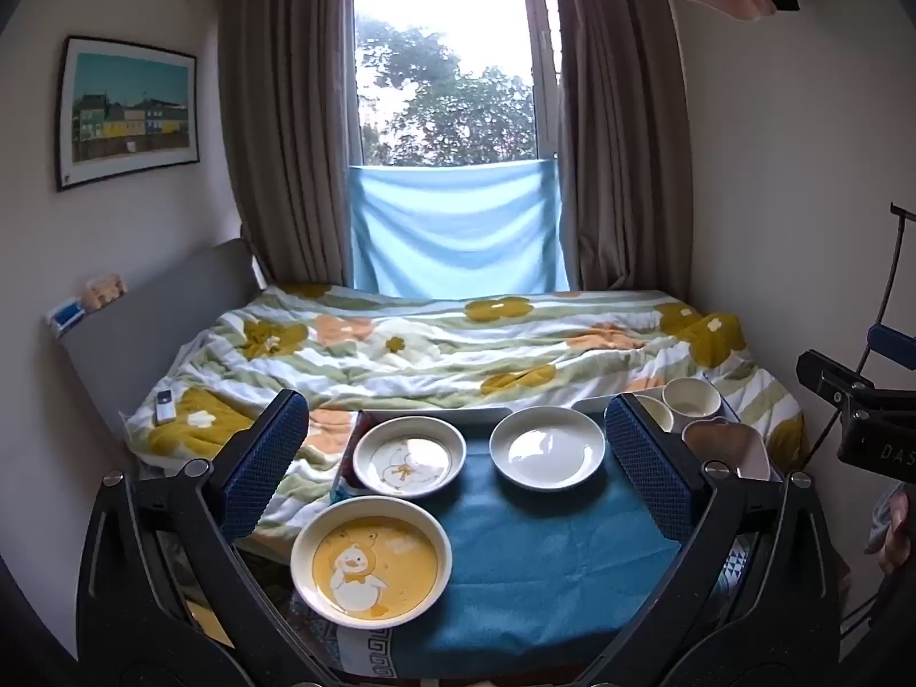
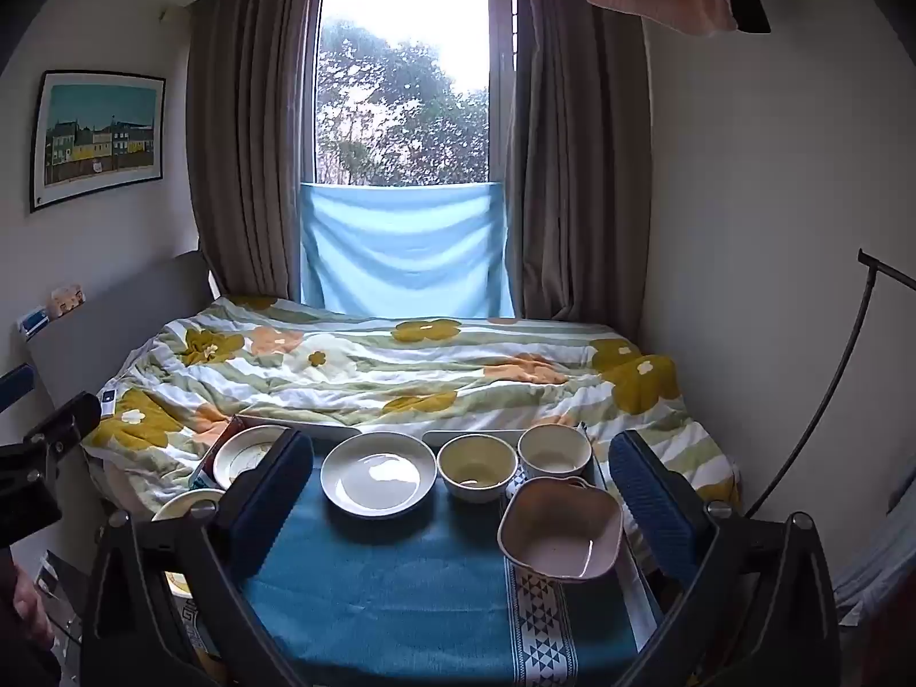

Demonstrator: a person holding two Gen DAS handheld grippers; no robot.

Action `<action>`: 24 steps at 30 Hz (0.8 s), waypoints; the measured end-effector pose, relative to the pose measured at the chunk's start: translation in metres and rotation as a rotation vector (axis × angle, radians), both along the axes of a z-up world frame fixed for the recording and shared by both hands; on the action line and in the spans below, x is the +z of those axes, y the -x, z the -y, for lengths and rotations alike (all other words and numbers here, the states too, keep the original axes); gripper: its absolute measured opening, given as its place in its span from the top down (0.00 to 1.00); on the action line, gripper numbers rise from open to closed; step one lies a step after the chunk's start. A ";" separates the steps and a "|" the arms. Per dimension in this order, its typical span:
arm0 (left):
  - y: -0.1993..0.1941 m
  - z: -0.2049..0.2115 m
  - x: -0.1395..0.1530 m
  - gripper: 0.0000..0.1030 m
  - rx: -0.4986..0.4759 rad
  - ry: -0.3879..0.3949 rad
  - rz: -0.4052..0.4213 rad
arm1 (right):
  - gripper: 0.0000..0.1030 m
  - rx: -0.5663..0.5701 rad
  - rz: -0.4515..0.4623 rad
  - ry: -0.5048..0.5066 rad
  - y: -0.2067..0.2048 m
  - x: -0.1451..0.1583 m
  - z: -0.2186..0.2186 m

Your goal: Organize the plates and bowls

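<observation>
Three plates lay flat on the teal cloth: a yellow duck plate nearest; a white duck-outline plate behind it; a plain white plate to its right; further right stood a cream bowl, a white bowl and, nearer, a pink wavy-rimmed bowl; all upright, empty.

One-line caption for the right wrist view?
Open right gripper above a blue cloth holding a white plate, two round bowls and a pink bowl.
</observation>
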State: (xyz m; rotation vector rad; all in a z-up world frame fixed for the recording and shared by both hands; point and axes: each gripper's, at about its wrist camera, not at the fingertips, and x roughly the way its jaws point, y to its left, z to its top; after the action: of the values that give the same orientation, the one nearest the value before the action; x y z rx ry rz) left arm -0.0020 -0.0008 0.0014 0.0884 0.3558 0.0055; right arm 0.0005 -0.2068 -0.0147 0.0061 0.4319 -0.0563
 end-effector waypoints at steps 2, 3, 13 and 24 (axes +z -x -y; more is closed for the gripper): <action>0.002 0.002 0.000 0.00 0.000 0.001 0.003 | 0.00 0.000 -0.001 0.003 0.003 0.001 -0.006; -0.002 0.002 -0.002 0.00 -0.012 0.011 -0.017 | 0.00 0.003 -0.017 0.028 0.001 0.000 -0.010; -0.004 0.000 -0.006 0.00 0.004 0.006 -0.016 | 0.00 -0.029 -0.039 0.017 -0.002 -0.004 -0.008; -0.007 0.000 -0.007 0.00 0.014 0.014 -0.037 | 0.00 -0.035 -0.067 0.010 -0.009 -0.006 -0.004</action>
State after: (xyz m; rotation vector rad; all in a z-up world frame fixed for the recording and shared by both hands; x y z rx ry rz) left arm 0.0051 -0.0010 -0.0054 0.0718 0.3933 0.0155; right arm 0.0091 -0.2024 -0.0212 0.0016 0.4986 -0.0936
